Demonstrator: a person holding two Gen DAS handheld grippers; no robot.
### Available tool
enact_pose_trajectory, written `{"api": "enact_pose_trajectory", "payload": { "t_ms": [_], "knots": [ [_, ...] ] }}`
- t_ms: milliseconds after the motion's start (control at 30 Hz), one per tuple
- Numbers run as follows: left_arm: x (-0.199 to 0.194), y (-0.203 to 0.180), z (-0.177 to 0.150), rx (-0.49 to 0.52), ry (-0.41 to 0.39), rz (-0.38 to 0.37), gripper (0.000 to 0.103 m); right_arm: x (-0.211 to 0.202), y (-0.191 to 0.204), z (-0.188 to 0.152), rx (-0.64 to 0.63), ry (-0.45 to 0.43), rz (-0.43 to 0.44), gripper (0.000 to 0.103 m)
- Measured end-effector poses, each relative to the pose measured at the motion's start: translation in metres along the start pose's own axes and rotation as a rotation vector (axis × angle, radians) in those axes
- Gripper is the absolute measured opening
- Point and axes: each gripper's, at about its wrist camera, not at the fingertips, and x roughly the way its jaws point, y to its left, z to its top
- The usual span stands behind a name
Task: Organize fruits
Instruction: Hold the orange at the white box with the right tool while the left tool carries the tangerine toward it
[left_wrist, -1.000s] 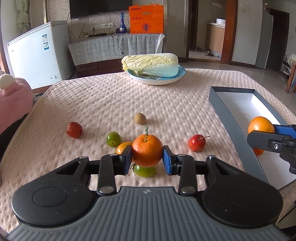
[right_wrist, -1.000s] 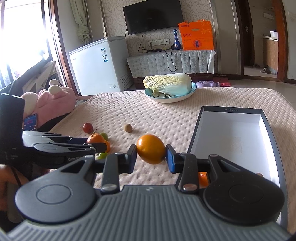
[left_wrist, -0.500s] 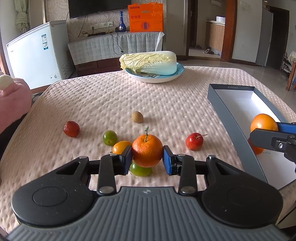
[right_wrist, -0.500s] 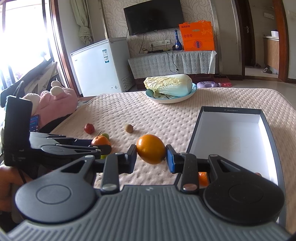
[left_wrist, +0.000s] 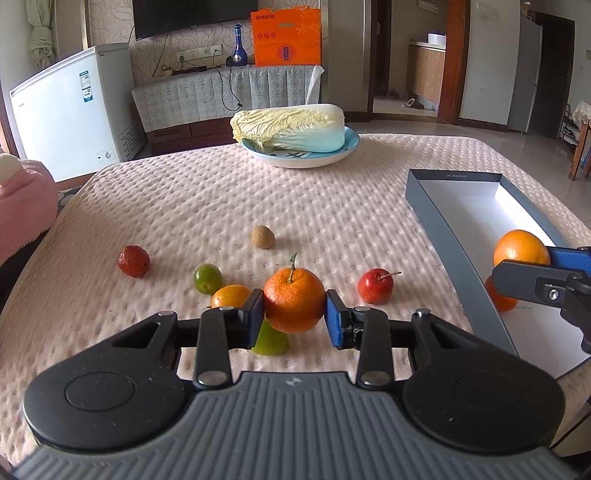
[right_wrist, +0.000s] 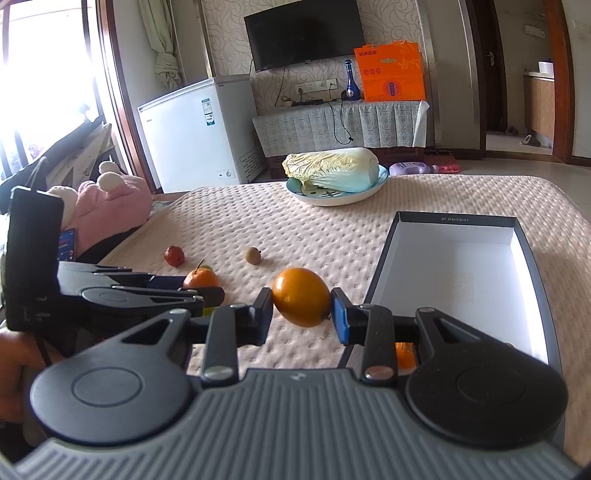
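Note:
My left gripper (left_wrist: 294, 314) is shut on a stemmed tangerine (left_wrist: 294, 300) and holds it above the table's fruit cluster. My right gripper (right_wrist: 302, 314) is shut on a smooth orange (right_wrist: 301, 296), left of the grey box (right_wrist: 380, 273); in the left wrist view this orange (left_wrist: 521, 248) hangs over the box (left_wrist: 439, 218). Another orange fruit (left_wrist: 498, 297) lies inside the box. On the cloth lie a red fruit (left_wrist: 375, 285), a dark red fruit (left_wrist: 133, 261), a lime (left_wrist: 207, 278), a small orange fruit (left_wrist: 229, 296), a green fruit (left_wrist: 269, 341) and a brown fruit (left_wrist: 263, 237).
A blue plate (left_wrist: 325, 155) with a napa cabbage (left_wrist: 291, 127) stands at the table's far side. A pink plush toy (right_wrist: 110, 206) lies off the left edge. A white freezer (left_wrist: 70, 107) and a covered cabinet stand behind.
My left gripper has risen a little with the tangerine. My right gripper with the orange has shifted only slightly; both grips are unchanged.

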Motion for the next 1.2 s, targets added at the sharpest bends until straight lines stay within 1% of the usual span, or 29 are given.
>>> {"api": "enact_pose_trajectory", "payload": {
  "t_ms": [567, 1200],
  "knots": [
    [0.002, -0.023, 0.003, 0.021, -0.005, -0.027, 0.041, -0.015, -0.014, -0.002, 0.012, -0.008, -0.024, 0.037],
    [0.003, -0.053, 0.007, 0.044, -0.015, -0.052, 0.041, -0.033, -0.04, -0.007, 0.037, -0.012, -0.087, 0.037]
  ]
}}
